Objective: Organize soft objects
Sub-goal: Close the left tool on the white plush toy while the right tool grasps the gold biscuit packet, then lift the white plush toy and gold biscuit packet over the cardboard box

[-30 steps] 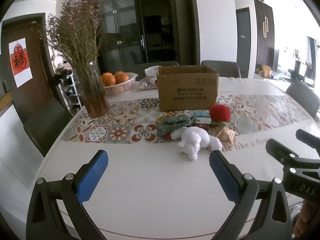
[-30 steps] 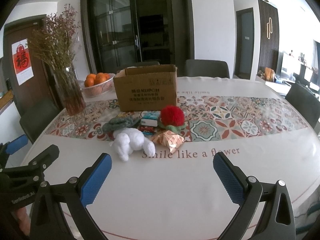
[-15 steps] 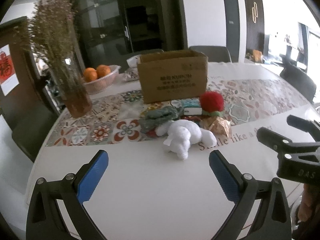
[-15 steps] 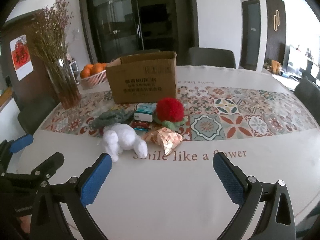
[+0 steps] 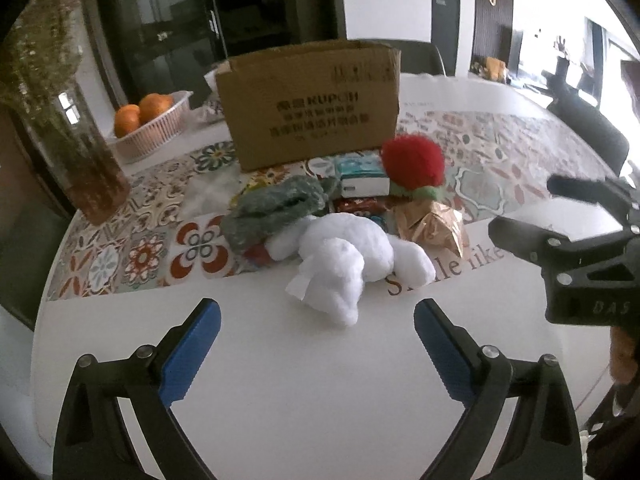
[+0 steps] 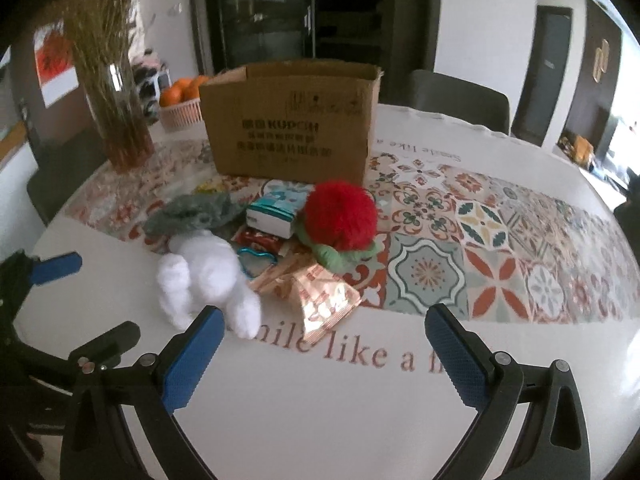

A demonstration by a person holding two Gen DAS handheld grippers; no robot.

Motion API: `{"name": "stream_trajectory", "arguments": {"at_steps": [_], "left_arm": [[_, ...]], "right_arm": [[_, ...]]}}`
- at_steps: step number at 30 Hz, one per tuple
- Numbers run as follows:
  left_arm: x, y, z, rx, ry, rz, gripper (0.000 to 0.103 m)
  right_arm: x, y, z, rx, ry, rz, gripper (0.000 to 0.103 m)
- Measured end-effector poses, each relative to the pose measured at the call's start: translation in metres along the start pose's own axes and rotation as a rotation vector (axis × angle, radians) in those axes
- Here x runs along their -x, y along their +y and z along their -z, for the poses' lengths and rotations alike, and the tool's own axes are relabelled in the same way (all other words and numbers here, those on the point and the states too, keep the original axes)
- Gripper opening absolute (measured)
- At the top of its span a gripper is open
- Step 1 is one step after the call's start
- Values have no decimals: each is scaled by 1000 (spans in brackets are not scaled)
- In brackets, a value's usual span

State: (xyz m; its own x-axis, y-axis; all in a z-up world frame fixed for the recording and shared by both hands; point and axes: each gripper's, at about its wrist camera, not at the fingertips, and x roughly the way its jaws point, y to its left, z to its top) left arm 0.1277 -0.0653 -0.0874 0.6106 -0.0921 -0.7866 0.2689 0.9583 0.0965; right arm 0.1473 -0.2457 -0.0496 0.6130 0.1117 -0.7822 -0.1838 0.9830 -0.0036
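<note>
We are at the approach step, with nothing picked up yet. Taking the left wrist view from left to right: the left hand-held gripper (image 5: 316, 344) is spread wide and empty, hovering low over the white surface (image 5: 320, 400). Straight ahead at 12 o'clock lies the white plush toy (image 5: 352, 256), the nearest item of the pile, with the grey plush (image 5: 276, 208) touching it at its 10 o'clock and the red pompom (image 5: 412, 160) at its 1 o'clock. The cardboard box (image 5: 312, 108) stands open behind the pile. The right hand-held gripper (image 6: 324, 344) is also wide open and empty, the white toy at its 11 o'clock. Next, we judge, one gripper should straddle the toy's body, close gently, then lift it over the box rim.
</note>
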Motion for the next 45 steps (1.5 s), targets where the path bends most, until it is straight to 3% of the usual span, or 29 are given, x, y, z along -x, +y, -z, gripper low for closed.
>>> {"name": "stream_trajectory", "arguments": {"at_steps": [10,24,30,33,40,45], "left_arm": [[-48,0,-16,-49,94,30,96],[-88,1,-21,-62,182,97,84],[-95,3,-23,-32,192,151,80],[-100,2,-23,-11,207,177,70],[-98,1,-19,22,198,177,56],[-93,4,-14,58,188,193,54]], "right_arm": [[-52,-5,-19,105,132,-48,97],[-101,-10,-17,101,258,-126,86],[-112,-9,-16,75,269,-180,76],[-115,-9,-14,53,272,-192,66],[-105,-11,-9,-8,240,-192,62],[-92,-13,-2,-66,201,-176,61]]}}
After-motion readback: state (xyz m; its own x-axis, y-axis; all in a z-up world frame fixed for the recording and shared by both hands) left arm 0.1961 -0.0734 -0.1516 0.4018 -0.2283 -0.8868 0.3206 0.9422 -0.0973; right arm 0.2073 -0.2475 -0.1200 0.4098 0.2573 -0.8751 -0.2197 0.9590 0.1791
